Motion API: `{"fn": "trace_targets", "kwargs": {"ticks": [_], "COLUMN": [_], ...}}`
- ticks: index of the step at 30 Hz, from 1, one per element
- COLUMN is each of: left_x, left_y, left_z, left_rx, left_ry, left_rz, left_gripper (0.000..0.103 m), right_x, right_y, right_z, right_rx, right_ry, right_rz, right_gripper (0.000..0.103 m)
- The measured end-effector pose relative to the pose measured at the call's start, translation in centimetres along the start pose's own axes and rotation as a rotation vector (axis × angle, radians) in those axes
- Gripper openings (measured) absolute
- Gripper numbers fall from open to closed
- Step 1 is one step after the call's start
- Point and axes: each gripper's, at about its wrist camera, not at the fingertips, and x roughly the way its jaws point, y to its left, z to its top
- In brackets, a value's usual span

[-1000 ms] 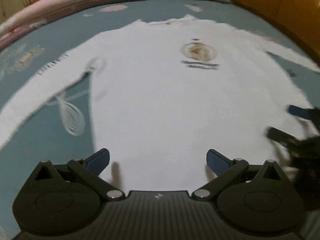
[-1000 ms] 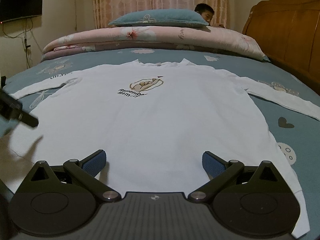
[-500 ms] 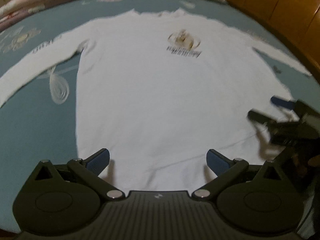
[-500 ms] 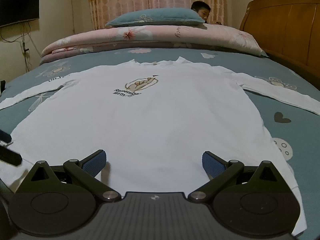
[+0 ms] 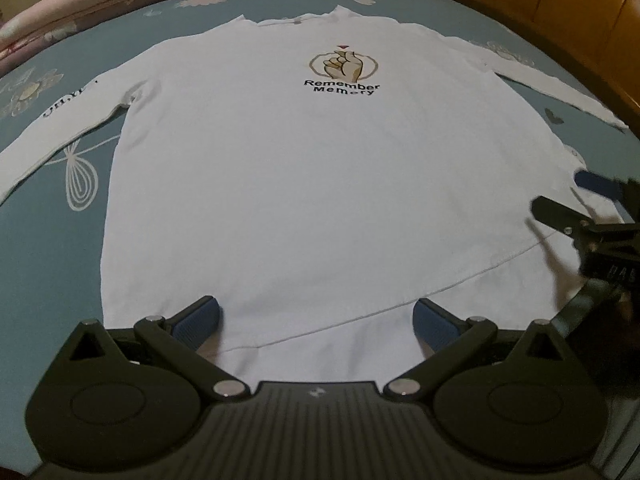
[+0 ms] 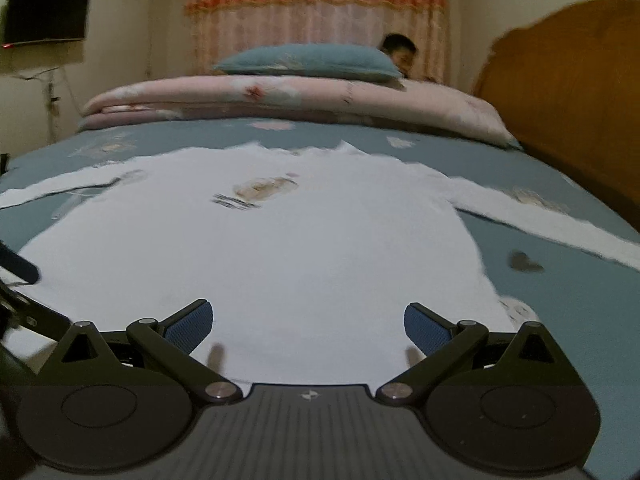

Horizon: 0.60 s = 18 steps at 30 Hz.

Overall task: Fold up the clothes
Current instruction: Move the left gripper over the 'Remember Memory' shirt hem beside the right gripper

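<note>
A white long-sleeved shirt (image 5: pixel 304 184) with a hand logo and the words "Remember Memory" lies flat, front up, on the blue bedsheet (image 5: pixel 48 248), both sleeves spread out. My left gripper (image 5: pixel 316 322) hovers open over the shirt's bottom hem, left of its middle, with nothing between its fingers. The right gripper (image 5: pixel 568 196) shows at the right edge of the left wrist view, over the hem's right end. In the right wrist view the shirt (image 6: pixel 280 248) is blurred, and my right gripper (image 6: pixel 308 326) stands open just above the hem. The left gripper's fingers (image 6: pixel 18 268) poke in at the left edge.
A folded pink quilt (image 6: pixel 288 100) with a blue pillow (image 6: pixel 308 60) on top lies across the far end of the bed. A wooden headboard (image 6: pixel 560 92) rises along the right. A person's head (image 6: pixel 396 46) shows behind the pillow. A dark screen (image 6: pixel 46 12) hangs on the left wall.
Both grippers have drawn back and dropped lower toward the shirt's bottom hem. The right wrist view now tilts lower and is blurred by motion. Both stay open.
</note>
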Motion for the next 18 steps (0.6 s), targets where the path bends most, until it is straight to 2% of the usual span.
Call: {"fn": "trace_targets", "kwargs": {"ticks": [3, 6, 8, 11, 16, 18], "left_x": [0.1, 0.1, 0.1, 0.1, 0.1, 0.1], "left_y": [-0.2, -0.4, -0.4, -0.4, -0.4, -0.5], "left_z": [-0.1, -0.2, -0.1, -0.1, 0.1, 0.2], "left_rx": [0.007, 0.004, -0.003, -0.009, -0.029, -0.028], "left_ry": [-0.001, -0.008, -0.009, -0.005, 0.0, 0.002], "left_rz": [0.014, 0.025, 0.025, 0.028, 0.033, 0.039], "left_gripper": [0.102, 0.102, 0.102, 0.102, 0.102, 0.102], "right_x": [0.3, -0.7, -1.3, -1.5, 0.1, 1.6], "right_y": [-2.8, -5.4, -6.3, -5.8, -4.5, -4.6], "right_z": [-0.6, -1.1, -1.3, -0.9, 1.9, 2.9], "right_rx": [0.107, 0.201, 0.25, 0.249, 0.218, 0.221], "right_ry": [0.064, 0.032, 0.008, -0.021, -0.045, -0.011], "right_rz": [-0.037, -0.047, -0.018, -0.028, 0.066, 0.094], "right_gripper": [0.103, 0.103, 0.103, 0.103, 0.103, 0.103]}}
